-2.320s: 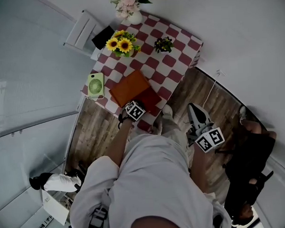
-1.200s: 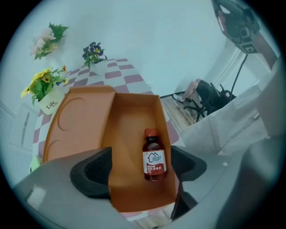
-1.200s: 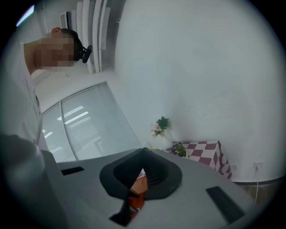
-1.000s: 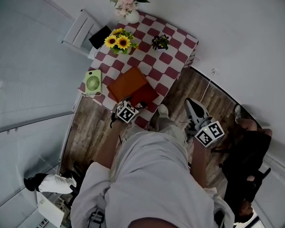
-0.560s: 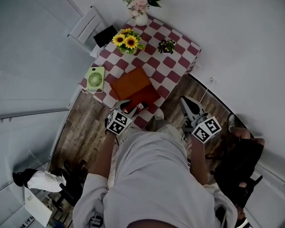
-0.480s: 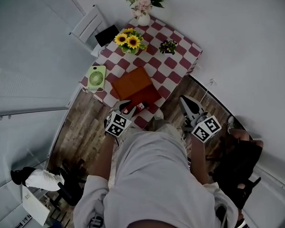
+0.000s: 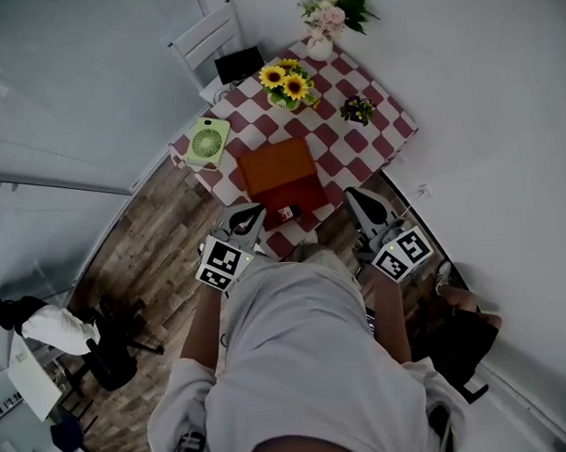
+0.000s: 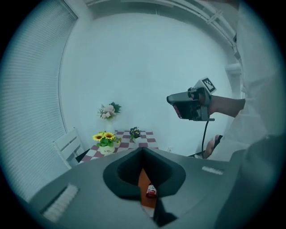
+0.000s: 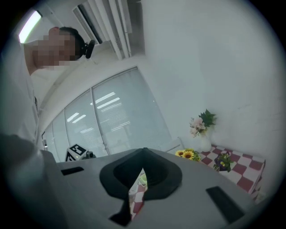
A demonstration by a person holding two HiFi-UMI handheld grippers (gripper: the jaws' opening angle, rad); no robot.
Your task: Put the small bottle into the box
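Note:
The small red bottle (image 7: pixel 285 214) lies on its side on the checkered table (image 7: pixel 340 140), near the front edge, just in front of the orange box (image 7: pixel 274 167) and its dark red near part. My left gripper (image 7: pixel 249 213) hovers off the table's front left, a short way from the bottle, shut and empty. In the left gripper view (image 8: pixel 143 150) the bottle (image 8: pixel 151 191) and box (image 8: pixel 144 181) show through the slit between the jaws. My right gripper (image 7: pixel 354 197) hangs off the table's front right, shut on nothing; its own view (image 9: pixel 144 150) shows only tablecloth.
On the table stand a green fan (image 7: pixel 206 142), a sunflower pot (image 7: pixel 290 81), a small potted plant (image 7: pixel 357 108) and a vase of pink flowers (image 7: pixel 320 26). A white chair (image 7: pixel 212 38) stands behind it. An office chair (image 7: pixel 107 352) is on the wooden floor at left.
My left gripper has drawn back from the table edge toward the person, leaving the bottle lying by the box. The head view has swung, so the table sits further right.

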